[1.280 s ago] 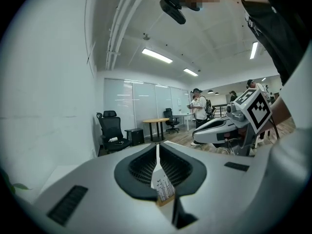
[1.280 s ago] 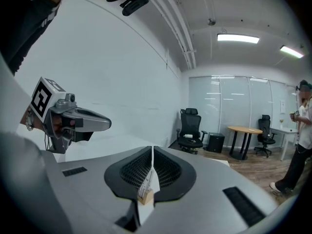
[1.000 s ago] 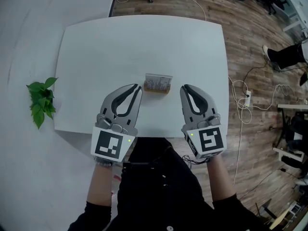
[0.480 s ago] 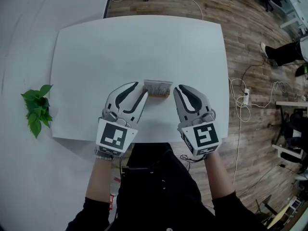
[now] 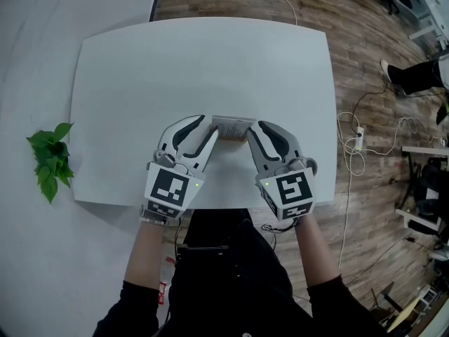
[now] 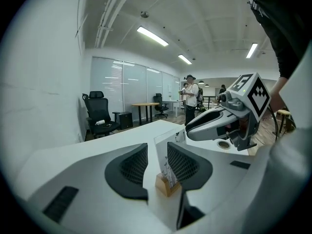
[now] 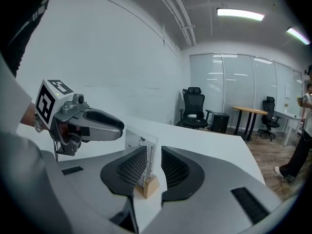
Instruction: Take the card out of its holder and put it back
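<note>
As both tools close in from either side over the last second, the left gripper (image 5: 208, 127) and the right gripper (image 5: 255, 127) now reach the two ends of the card (image 5: 233, 123), where a moment earlier they were still well short of it. The card itself has not moved: it stands upright in its small wooden holder (image 6: 165, 185) near the front middle of the white table (image 5: 196, 62). This suggests the approach is nearly over and the taking-out has not started, since the card is still fully seated in the slot.

In the left gripper view the jaws stand partly open with a narrow gap, and the card's edge runs up between them, lying closer to the right-hand pad. There is daylight on the other side, so it looks to be straddling rather than pinching. The right gripper view shows much the same: jaws partly apart, the card's other end between them and nearer the left-hand pad, the holder just below. Whether either near pad actually brushes the card I cannot tell. Neither tool has hold of anything yet.
</note>
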Action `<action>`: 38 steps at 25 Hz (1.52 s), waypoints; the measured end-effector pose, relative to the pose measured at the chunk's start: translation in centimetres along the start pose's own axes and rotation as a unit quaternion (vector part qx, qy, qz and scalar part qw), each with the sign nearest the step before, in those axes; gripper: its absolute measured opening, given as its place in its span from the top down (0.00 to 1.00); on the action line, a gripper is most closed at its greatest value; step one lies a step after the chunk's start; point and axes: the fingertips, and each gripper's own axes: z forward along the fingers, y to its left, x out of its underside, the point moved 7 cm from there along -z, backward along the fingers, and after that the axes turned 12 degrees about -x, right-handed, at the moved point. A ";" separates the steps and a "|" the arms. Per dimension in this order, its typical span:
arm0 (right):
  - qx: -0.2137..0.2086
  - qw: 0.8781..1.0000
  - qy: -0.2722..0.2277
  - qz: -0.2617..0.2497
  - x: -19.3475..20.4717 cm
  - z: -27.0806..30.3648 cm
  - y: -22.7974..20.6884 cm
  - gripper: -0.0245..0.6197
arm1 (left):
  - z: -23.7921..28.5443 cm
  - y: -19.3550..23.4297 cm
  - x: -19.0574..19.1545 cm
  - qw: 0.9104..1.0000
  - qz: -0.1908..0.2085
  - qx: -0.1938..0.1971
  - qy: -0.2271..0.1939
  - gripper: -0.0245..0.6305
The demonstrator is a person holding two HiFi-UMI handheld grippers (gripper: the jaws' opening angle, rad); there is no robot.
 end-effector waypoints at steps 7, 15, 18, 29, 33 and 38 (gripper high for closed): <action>0.003 1.000 0.004 0.003 0.6 1.1 -0.1 0.79 | 0.8 -0.3 1.1 1.000 0.004 0.009 0.014 0.78; 0.007 1.000 0.006 -0.002 0.7 1.3 0.0 0.81 | 1.2 -0.4 1.1 1.000 0.002 0.021 0.015 0.79; 0.007 1.000 0.005 -0.002 0.8 1.3 0.1 0.82 | 1.3 -0.6 1.1 1.000 0.002 0.021 0.013 0.82; 0.011 1.000 -0.002 0.003 0.8 1.1 0.2 0.83 | 1.2 -0.4 1.1 1.000 0.010 0.013 0.011 0.89; 0.010 1.000 -0.001 0.002 0.9 1.0 0.3 0.83 | 1.0 -0.4 1.1 1.000 0.007 0.013 0.012 0.89; 0.012 1.000 -0.001 0.004 0.7 0.8 0.4 0.83 | 0.8 -0.5 0.9 1.000 0.004 0.015 0.011 0.90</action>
